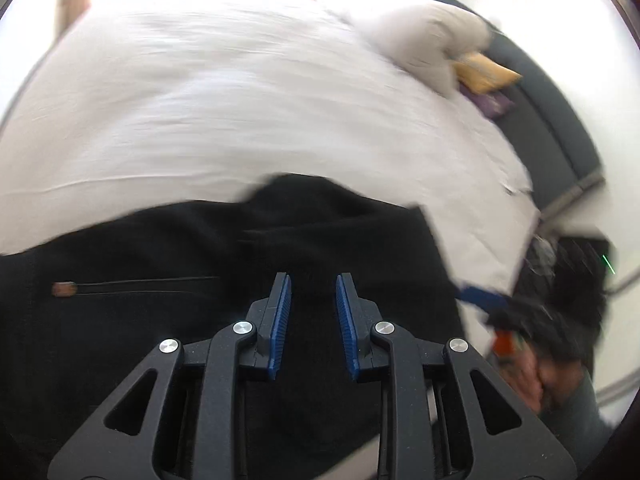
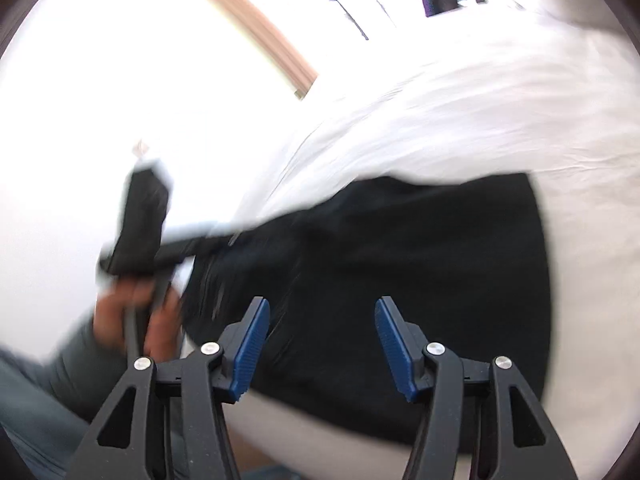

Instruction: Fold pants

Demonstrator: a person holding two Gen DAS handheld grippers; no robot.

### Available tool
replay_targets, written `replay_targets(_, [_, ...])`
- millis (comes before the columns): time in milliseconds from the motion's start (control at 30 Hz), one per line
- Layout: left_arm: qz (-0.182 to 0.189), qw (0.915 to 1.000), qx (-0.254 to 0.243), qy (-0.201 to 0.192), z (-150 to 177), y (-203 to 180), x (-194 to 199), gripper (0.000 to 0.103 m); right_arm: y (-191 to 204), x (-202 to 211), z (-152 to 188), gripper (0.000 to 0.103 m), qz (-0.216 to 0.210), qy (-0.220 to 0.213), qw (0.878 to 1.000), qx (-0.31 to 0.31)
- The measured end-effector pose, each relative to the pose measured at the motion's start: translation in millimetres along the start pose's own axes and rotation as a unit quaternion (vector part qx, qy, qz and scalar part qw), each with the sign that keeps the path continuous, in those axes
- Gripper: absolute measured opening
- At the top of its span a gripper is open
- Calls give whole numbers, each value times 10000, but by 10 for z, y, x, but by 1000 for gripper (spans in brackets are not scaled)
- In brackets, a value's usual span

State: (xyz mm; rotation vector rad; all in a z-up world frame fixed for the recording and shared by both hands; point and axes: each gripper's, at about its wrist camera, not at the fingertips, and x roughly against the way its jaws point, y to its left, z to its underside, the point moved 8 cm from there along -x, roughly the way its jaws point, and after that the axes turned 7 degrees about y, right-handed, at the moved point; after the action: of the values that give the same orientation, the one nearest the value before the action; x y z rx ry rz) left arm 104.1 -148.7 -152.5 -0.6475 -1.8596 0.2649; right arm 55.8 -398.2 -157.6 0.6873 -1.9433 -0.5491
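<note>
Your left claw [image 1: 311,284] hovered over the black pants [image 1: 200,280], jaws parted a little, blue pads [image 1: 280,320] gripping nothing. Your right claw [image 2: 322,308] was spread wider, also empty, above the same pants [image 2: 400,280]. Pants lay on the white bed [image 1: 200,100], bunched into a dark slab with a straight edge on the right in the right wrist view; a zip pocket line [image 1: 148,282] showed at left in the left wrist view. Your left hand [image 2: 132,316] on its handle showed blurred beside the pants. Farther off sat white pillows [image 1: 420,36], a yellow cushion [image 1: 486,70] and a dark headboard [image 1: 548,120]. Both views motion-blurred
</note>
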Motion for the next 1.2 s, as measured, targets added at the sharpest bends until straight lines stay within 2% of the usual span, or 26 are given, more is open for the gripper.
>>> replay_targets(67, [352,9988,-266,194,65,-304,-274,22,-315,-62,-267,59,-230,155,9994,-231])
replay_targets(133, [385,9973,-395,481,161,-422,-587,22,-551,-227,-467,59,-692,544,9950,-468])
replay_targets(233, [369,9953,-214,866,301,-327,-937,22,-876,-438,-720,59,-1078,854,9885,-621])
replay_targets(300, [551,9947,-92,860,327,-240,-971,22,-1142,-562,-841,58,-999,922,9870,-851])
replay_targets(467, [737,9942,-85,785,384,-223,-943,22,-1377,-661,-803,51,-1593,807,9751,-1315])
replay_targets(600, [867,9940,32,664,408,-144,-907,22,-1161,-600,-297,51,-1788,1044,9719,-1117])
replay_targets(700, [826,9944,45,661,417,-155,-897,22,-958,-494,140,51,-1925,1233,9673,-1101])
replay_targets(767, [819,9945,69,645,508,-51,-811,22,-799,-354,509,52,-1913,1392,9660,-1045])
replay_targets(800, [822,9946,90,631,535,-30,-788,22,-790,-136,716,52,-1930,1412,9654,-1041])
replay_targets(867, [810,9950,100,583,625,-12,-772,22,-716,-52,870,52,-1976,1460,9625,-1150])
replay_targets(1000, [717,9962,53,482,771,-44,-707,22,-509,45,965,54,-1710,1586,9676,-971])
replay_targets(1033, [687,9966,9,455,826,-64,-681,22,-513,102,990,55,-1736,1527,9690,-869])
replay_targets(1100, [657,9971,-79,371,922,-69,-599,22,-265,60,731,57,-1951,1189,9711,-686])
replay_targets(1133, [630,9973,-102,350,964,-69,-562,22,-168,42,601,60,-2120,931,9707,-647])
replay_targets(1200, [636,9976,-17,288,1040,-57,-449,22,-136,-137,395,84,-2103,532,9724,-854])
